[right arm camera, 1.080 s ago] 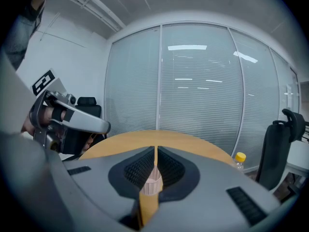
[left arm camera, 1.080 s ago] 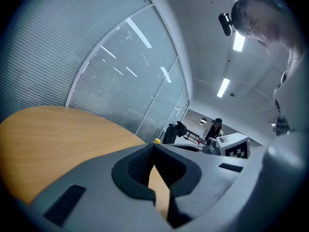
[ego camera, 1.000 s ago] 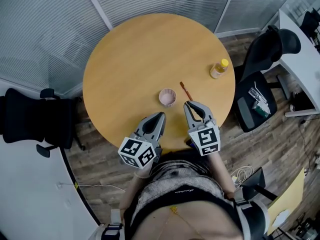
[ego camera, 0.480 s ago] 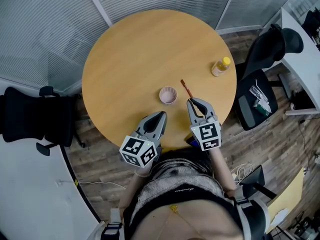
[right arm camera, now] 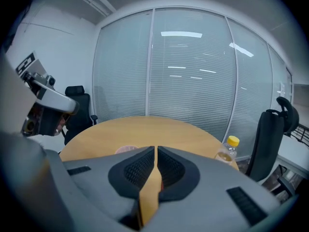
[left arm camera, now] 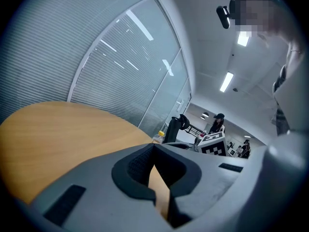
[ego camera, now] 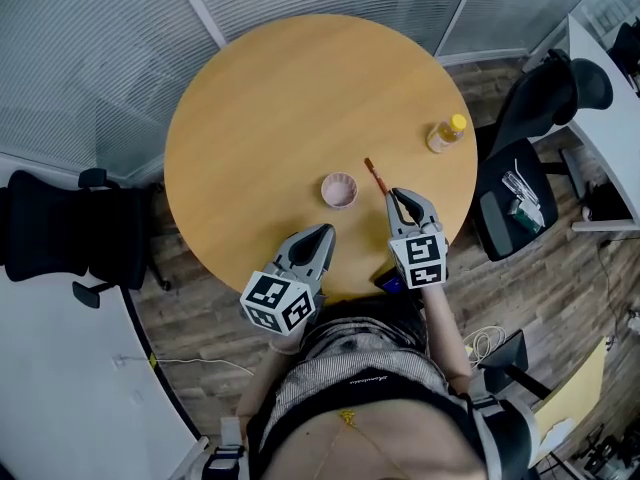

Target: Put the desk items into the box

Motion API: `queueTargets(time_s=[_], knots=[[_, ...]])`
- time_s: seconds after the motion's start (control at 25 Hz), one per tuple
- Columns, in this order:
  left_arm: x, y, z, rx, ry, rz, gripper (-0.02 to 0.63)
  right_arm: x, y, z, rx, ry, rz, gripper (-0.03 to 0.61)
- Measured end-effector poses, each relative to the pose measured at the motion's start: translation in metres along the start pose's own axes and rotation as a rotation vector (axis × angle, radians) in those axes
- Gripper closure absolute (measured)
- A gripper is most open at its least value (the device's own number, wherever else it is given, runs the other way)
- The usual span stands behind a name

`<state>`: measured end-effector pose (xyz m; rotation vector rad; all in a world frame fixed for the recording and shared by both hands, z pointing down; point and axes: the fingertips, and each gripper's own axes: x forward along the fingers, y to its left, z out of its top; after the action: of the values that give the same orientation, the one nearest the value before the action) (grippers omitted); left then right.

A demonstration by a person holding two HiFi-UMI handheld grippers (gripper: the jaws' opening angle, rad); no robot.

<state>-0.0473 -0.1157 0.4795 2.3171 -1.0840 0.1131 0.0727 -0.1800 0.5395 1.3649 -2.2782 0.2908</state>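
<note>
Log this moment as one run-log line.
left tool: shut, empty | right tool: shut, empty, near brown stick | pink cup, bottle: on table | box: not in view

A tan round wooden table (ego camera: 300, 108); pale pink ribbed cup (ego camera: 339, 190); thin reddish-brown stick (ego camera: 376, 177); clear plastic bottle (ego camera: 443, 136) — yellow cap. Grey left gripper (ego camera: 325, 231) and right gripper (ego camera: 396, 195) — black-and-white marker cubes.
</note>
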Motion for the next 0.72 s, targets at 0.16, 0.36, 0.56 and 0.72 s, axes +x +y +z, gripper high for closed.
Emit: queueTargets(time_s=[0.16,0.36,0.56,0.72], knots=[[0.0,0.005,0.0,-0.007,0.002,0.01,0.612,0.009,-0.008,-0.007,-0.006,0.028,-0.011,0.546],[0.001,0.01,-0.001,-0.01,0.005,0.022,0.612,0.018,-0.015,-0.018,-0.018,0.066,-0.012,0.546],[0.003,0.013,-0.003,-0.018,0.01,0.025,0.612,0.031,-0.022,-0.031,-0.027,0.104,-0.008,0.546],[0.003,0.017,-0.005,-0.026,0.015,0.029,0.612,0.041,-0.025,-0.043,-0.036,0.141,0.001,0.546]])
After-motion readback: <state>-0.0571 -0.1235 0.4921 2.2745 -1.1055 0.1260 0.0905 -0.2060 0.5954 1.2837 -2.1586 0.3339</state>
